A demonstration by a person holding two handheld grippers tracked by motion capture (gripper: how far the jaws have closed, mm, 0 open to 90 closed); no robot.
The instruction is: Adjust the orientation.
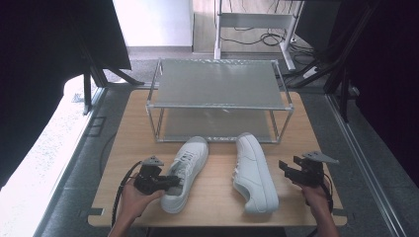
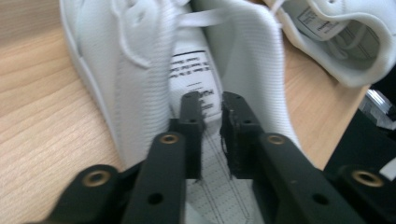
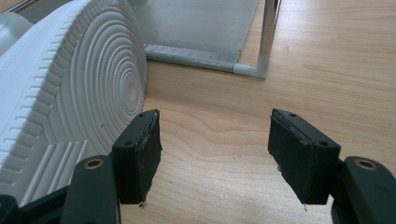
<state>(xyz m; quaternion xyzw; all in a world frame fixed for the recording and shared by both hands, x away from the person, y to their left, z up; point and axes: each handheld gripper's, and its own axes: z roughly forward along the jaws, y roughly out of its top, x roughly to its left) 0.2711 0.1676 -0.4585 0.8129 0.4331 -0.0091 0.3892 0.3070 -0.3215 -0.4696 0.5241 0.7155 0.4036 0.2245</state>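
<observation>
The left gripper [image 2: 212, 109] has its jaws slightly parted inside the left white sneaker [image 1: 185, 170], gripping nothing, on the wooden table [image 1: 217, 197]. The right gripper [image 3: 215, 140] is released beside the tipped right sneaker [image 1: 254, 173].

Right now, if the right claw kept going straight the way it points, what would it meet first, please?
Probably nothing soon: the right claw points over bare table, with the tipped shoe's sole just off one side. Farther on stands the rack's corner post; depth is hard to judge.
</observation>
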